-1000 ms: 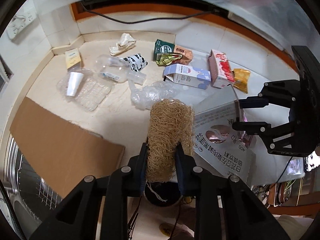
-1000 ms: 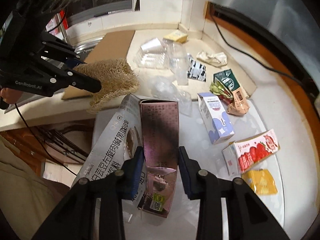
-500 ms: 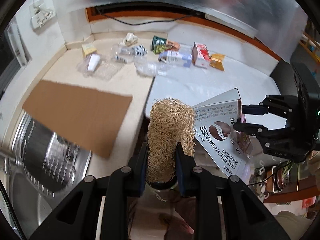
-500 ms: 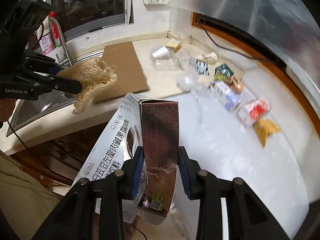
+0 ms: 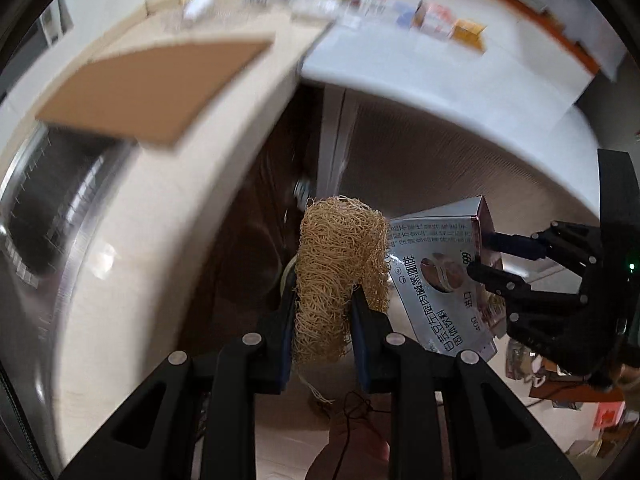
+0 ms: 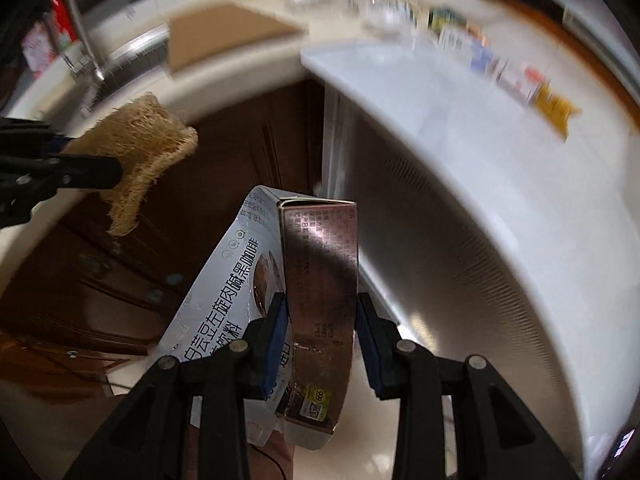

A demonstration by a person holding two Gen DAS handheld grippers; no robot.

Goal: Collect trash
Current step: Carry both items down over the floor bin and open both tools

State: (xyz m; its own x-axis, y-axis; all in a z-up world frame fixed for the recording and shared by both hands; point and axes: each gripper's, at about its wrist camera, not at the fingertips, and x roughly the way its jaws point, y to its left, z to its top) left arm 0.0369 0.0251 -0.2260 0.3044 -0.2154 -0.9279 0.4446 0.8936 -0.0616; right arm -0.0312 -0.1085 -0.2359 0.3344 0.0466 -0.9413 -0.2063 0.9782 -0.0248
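My left gripper (image 5: 322, 304) is shut on a tan loofah sponge (image 5: 338, 272), held below counter height in front of the dark cabinet. It also shows at the left of the right wrist view (image 6: 136, 152). My right gripper (image 6: 320, 312) is shut on a flattened silver and pink coffee box (image 6: 320, 280), which also shows in the left wrist view (image 5: 436, 280) just right of the loofah. Several pieces of trash (image 5: 432, 20) lie blurred on the far counter.
A cardboard sheet (image 5: 160, 80) lies on the beige counter beside the steel sink (image 5: 44, 208). A white counter (image 6: 460, 120) curves off to the right. Dark wooden cabinet doors (image 6: 208, 184) fill the space below. The faucet (image 6: 80, 36) stands at the left.
Both grippers have pulled back and dropped below the counter edge, each still holding its item. The counter and its trash are now far off and blurred.
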